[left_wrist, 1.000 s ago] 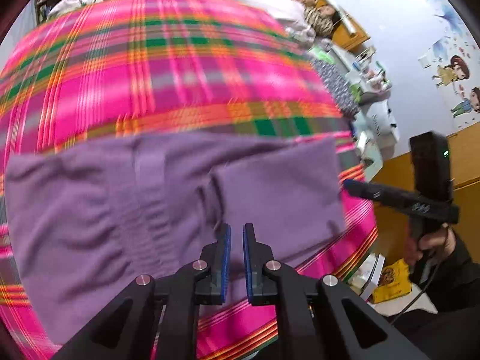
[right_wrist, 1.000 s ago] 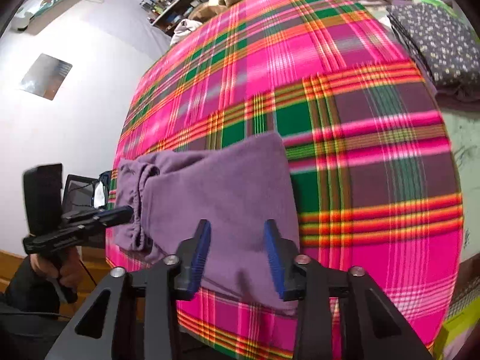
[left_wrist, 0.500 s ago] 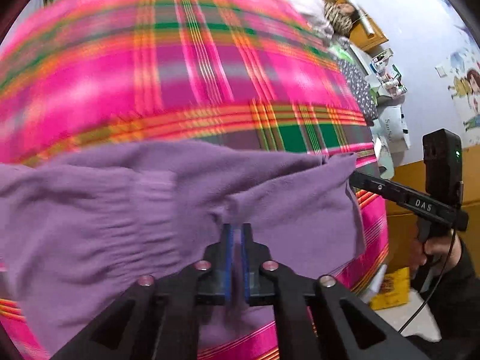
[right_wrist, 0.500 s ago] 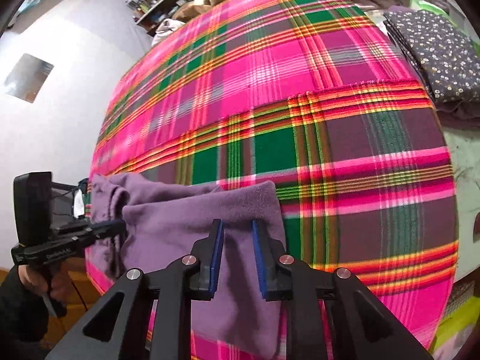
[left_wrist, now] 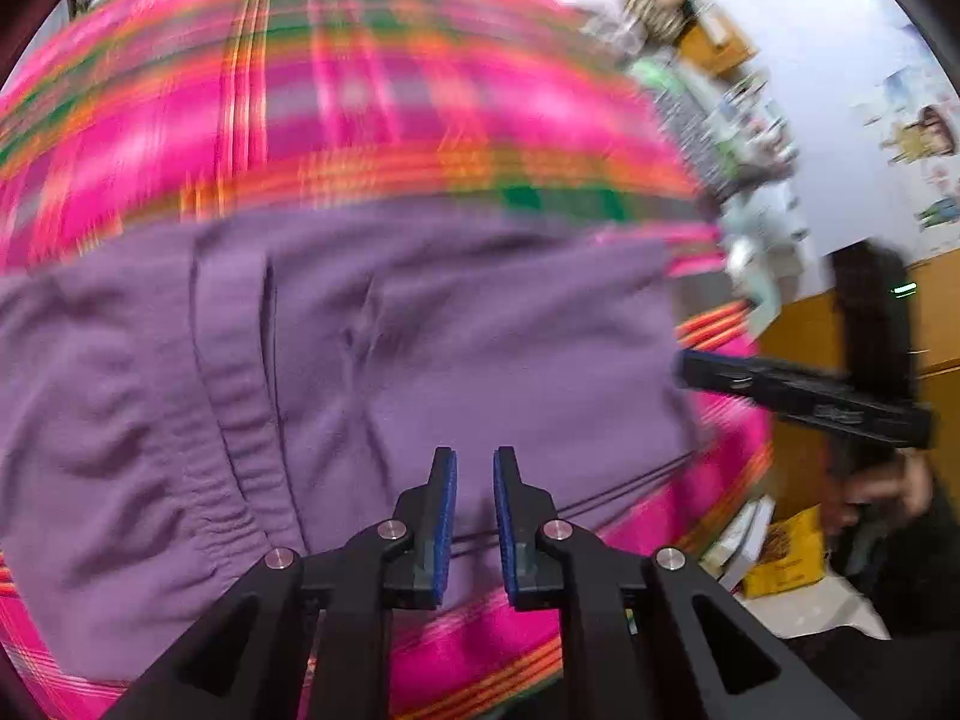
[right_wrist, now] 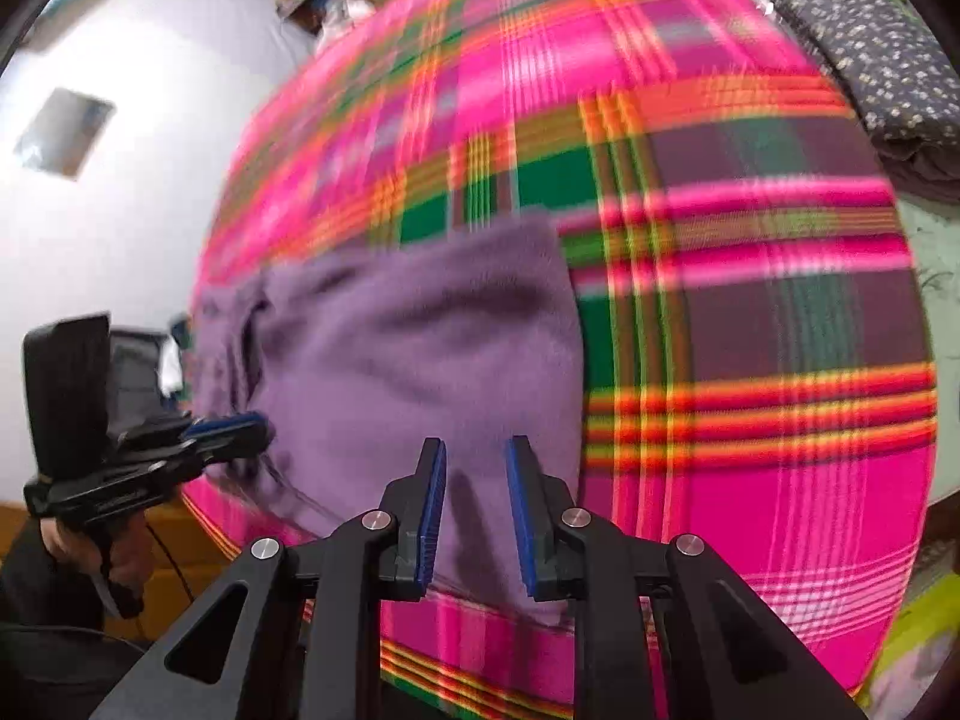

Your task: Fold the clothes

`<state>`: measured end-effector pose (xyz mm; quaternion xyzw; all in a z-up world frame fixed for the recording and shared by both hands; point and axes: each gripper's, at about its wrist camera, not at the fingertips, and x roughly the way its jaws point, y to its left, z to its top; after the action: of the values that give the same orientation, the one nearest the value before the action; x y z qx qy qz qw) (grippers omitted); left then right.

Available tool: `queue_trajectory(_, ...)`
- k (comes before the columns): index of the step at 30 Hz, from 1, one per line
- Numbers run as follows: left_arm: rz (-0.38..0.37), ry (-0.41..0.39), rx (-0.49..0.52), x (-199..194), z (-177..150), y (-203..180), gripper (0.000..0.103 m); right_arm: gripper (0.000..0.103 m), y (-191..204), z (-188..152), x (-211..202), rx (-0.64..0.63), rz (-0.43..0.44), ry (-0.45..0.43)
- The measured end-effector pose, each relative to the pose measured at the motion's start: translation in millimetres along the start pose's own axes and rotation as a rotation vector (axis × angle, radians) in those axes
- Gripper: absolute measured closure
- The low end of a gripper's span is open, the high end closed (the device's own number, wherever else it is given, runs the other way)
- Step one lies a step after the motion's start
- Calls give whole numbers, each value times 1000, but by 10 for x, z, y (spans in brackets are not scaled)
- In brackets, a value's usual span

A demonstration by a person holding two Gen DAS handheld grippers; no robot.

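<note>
Purple garment (left_wrist: 372,360) lies on the plaid bed (left_wrist: 360,90), at 12 o'clock from both tongs. It looks soft, floppy and light; I'd grab the near hem. Left tongs (left_wrist: 474,516) and right tongs (right_wrist: 474,510) are slightly spread, pinching nothing.

Your two wrist cameras looked steeply down, close over the purple garment (left_wrist: 372,372) on the plaid blanket (right_wrist: 750,300), which both views shared at frame centre.
</note>
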<state>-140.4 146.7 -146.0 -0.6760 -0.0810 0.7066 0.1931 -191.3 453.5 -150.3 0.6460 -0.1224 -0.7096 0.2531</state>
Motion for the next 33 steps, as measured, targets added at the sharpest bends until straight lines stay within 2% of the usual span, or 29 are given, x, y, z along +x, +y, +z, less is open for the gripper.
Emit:
queue_trajectory(5, -8, -11, -23, -105, -90, 79, 94, 78, 55, -67, -124, -19, 19, -32)
queue_trajectory(6, 3, -29, -20, -151, -53, 75, 93, 74, 55, -71, -156, -22, 21, -42)
queue_trajectory(10, 53, -88, -38, -227, 190, 97, 88, 73, 14, 42, -248, -30, 17, -90)
queue_trajectory(13, 85, -75, -101, -121, 354, 165, 83, 73, 11, 201, -289, -40, 11, -119)
queue_trajectory(14, 75, -67, -111, -94, 380, 180, 82, 73, 15, 254, -301, -43, 9, -128)
queue_trajectory(18, 36, -40, -139, 25, 442, 212, 72, 61, 28, 384, -299, -64, 3, -141)
queue_trajectory(21, 15, -39, -170, 69, 474, 225, 62, 61, -5, 462, -309, -79, -15, -142)
queue_trajectory(23, 16, -33, -181, 75, 495, 214, 60, 61, -27, 516, -314, -75, -15, -145)
queue_trajectory(26, 32, -25, -191, 96, 530, 191, 60, 61, -40, 581, -287, -68, -11, -144)
queue_trajectory(28, 68, -32, -190, 99, 540, 203, 83, 61, -45, 607, -267, -62, -5, -142)
queue_trajectory(30, 43, -45, -197, 87, 521, 199, 91, 61, -46, 615, -261, -58, 0, -140)
queue_trajectory(33, 17, -80, -181, 26, 484, 153, 94, 61, -16, 624, -258, -62, 6, -141)
